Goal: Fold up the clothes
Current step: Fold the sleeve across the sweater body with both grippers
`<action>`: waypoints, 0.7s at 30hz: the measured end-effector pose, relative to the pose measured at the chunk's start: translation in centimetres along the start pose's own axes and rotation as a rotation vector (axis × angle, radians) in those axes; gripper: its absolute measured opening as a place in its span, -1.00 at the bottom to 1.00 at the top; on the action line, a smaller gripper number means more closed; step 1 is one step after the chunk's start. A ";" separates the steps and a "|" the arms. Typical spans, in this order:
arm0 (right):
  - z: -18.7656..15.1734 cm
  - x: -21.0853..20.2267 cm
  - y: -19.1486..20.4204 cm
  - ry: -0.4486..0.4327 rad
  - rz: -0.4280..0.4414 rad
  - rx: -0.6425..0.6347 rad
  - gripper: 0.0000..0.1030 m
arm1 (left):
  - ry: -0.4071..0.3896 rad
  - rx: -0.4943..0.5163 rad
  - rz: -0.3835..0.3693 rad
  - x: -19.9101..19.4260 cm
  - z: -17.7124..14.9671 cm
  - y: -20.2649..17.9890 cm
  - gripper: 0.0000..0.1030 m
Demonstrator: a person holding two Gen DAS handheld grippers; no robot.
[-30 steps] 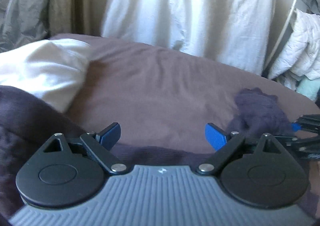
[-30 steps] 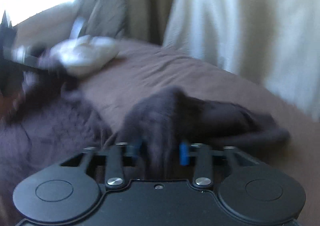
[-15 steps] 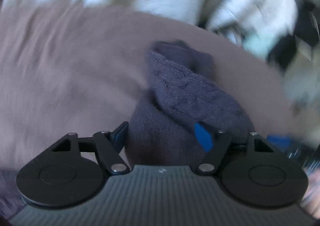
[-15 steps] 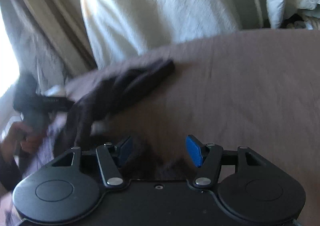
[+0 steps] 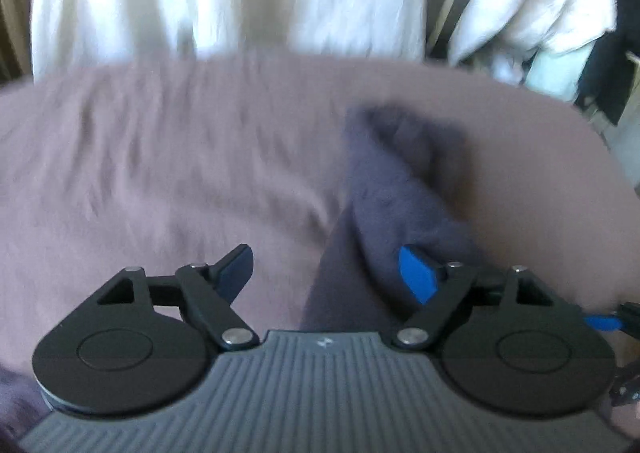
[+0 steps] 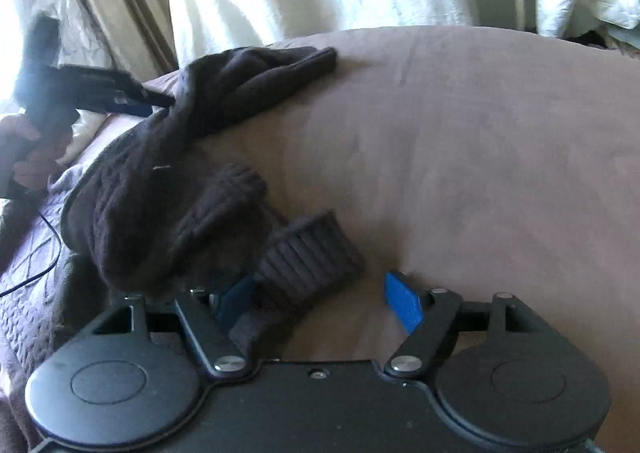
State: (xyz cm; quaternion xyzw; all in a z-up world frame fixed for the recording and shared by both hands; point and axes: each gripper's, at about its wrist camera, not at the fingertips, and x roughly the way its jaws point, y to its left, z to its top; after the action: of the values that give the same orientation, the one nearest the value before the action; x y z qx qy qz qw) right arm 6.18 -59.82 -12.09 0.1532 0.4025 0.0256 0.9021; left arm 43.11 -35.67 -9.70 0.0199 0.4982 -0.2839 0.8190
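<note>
Both grippers were over the mauve bedcover [image 6: 460,141], working a dark knit sweater [image 6: 168,189].

Right gripper [image 6: 320,293]: jaws were opening, already wide. The ribbed cuff [image 6: 312,253] lay between them, low centre of the right wrist view, up against the left-hand pad but not pinched; the other pad stood clear over bare cover. Nothing held.

Left gripper [image 5: 328,273]: jaws also opening, wide. A fold of the sweater [image 5: 396,189] ran up from lower centre to centre-right of the blurred left wrist view, passing by the right-hand pad. No squeeze visible, so not held. In the right wrist view this gripper showed at upper left, its tips at the sweater's edge.

The sweater sat bunched at left of the right wrist frame, one sleeve [image 6: 280,69] trailing toward upper centre.

My read: a release between folds, garment still crumpled and far from done. Next move probably calls for re-pinching the cuff and a shoulder or hem edge, then pulling flat before folding. Grab single layers only.
</note>
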 end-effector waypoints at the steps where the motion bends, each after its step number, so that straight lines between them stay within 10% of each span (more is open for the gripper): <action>1: -0.2 0.1 0.0 0.004 0.013 0.010 0.52 | 0.057 -0.004 -0.050 1.1 -0.1 0.0 0.56; 2: -0.4 0.3 0.1 0.009 0.021 0.005 0.52 | 0.048 0.035 -0.036 1.4 -0.5 -0.8 0.53; 4: -0.5 0.7 0.7 0.010 0.027 -0.025 0.56 | -0.005 0.128 0.027 1.1 -1.2 -2.6 -0.64; 6: -0.1 1.7 1.4 0.000 0.029 -0.073 0.34 | -0.082 0.221 0.113 -0.4 -1.6 -4.5 -0.64; 9: 0.8 2.7 3.1 -0.048 0.016 -0.120 -0.62 | -0.367 0.275 0.283 -5.7 -2.1 -6.0 -0.65; 15: 0.0 1.9 4.6 -0.176 -0.164 -0.074 -0.75 | -0.794 0.152 0.620 -15.7 -3.3 -3.9 -0.63; 17: -0.8 1.1 4.2 -0.216 -0.190 -0.016 -0.76 | -0.824 0.115 0.703 -15.8 -3.8 -1.8 -0.46; 21: -0.9 1.9 4.3 -0.201 -0.241 -0.005 -0.76 | -0.506 0.005 0.716 -11.4 -3.8 4.7 0.13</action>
State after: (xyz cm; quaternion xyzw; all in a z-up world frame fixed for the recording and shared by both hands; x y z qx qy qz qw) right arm 7.12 -55.12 -12.75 0.1032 0.3256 -0.0975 0.9348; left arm 38.45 -25.42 -3.31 0.1231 0.2431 0.0211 0.9619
